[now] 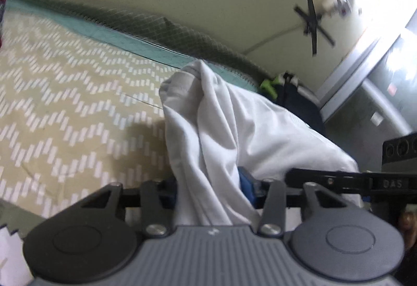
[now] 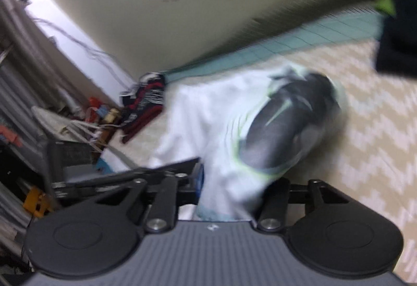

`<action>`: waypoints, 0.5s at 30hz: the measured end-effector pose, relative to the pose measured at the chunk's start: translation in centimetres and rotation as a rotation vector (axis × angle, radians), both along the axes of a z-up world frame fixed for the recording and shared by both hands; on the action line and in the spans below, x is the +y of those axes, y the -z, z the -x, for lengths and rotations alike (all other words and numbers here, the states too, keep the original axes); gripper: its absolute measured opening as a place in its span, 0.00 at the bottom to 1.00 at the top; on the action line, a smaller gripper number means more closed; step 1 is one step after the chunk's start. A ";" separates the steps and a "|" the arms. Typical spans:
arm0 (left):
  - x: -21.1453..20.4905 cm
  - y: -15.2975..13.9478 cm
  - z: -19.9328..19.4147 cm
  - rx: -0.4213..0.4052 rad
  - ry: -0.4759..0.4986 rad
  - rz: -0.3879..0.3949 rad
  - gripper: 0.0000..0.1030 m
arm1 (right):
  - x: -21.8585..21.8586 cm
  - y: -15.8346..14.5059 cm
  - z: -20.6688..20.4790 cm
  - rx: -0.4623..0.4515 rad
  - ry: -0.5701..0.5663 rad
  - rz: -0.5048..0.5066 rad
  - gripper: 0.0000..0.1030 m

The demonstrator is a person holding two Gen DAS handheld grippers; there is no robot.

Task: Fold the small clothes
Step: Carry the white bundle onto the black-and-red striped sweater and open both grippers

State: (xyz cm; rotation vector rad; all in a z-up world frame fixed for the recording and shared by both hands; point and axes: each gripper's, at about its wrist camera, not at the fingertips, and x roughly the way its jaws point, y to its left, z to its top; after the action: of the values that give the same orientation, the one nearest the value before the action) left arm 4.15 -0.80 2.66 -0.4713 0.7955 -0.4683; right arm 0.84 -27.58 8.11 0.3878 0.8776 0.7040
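Note:
A small white garment point(image 1: 221, 114) hangs bunched between the fingers of my left gripper point(image 1: 211, 187), which is shut on its folds; a blue pad point(image 1: 247, 181) shows at the right of the cloth. In the blurred right wrist view the same white garment point(image 2: 203, 114) carries a dark grey print with neon green lines point(image 2: 281, 124). My right gripper point(image 2: 232, 187) is shut on its lower edge. The garment is lifted off the bed cover point(image 1: 65, 103), stretched between the two grippers. The other gripper's black frame point(image 1: 365, 181) shows at the right of the left wrist view.
The bed cover point(image 2: 378, 116) is beige with white chevrons, with a teal sheet edge point(image 1: 117, 35) and netting along the wall. A dark red clothes pile point(image 2: 143, 103) lies at one end, dark and neon green clothing point(image 1: 286, 87) at the other. Clutter point(image 2: 39, 116) stands beside the bed.

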 end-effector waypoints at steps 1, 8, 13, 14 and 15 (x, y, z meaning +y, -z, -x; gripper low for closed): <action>1.0 -0.4 0.2 -0.006 -0.011 0.036 0.38 | 0.8 -0.9 0.1 -0.012 -0.023 -0.003 0.40; 11.6 -6.6 3.2 -0.194 -0.208 0.111 0.37 | 11.6 -7.7 -1.1 -0.172 -0.223 0.046 0.39; 20.1 -12.7 4.4 -0.337 -0.424 -0.008 0.37 | 22.4 -11.6 -5.2 -0.312 -0.386 0.011 0.37; 21.4 -13.7 4.2 -0.359 -0.464 -0.039 0.37 | 24.6 -12.1 -6.0 -0.341 -0.415 -0.002 0.37; 22.5 -14.6 3.8 -0.378 -0.504 -0.070 0.37 | 26.8 -12.6 -7.1 -0.366 -0.440 -0.024 0.37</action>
State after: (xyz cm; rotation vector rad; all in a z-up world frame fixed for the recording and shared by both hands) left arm 0.36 21.69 17.23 -0.4806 0.3074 -0.0529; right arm 7.94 -0.81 20.72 0.0761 0.6073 1.1515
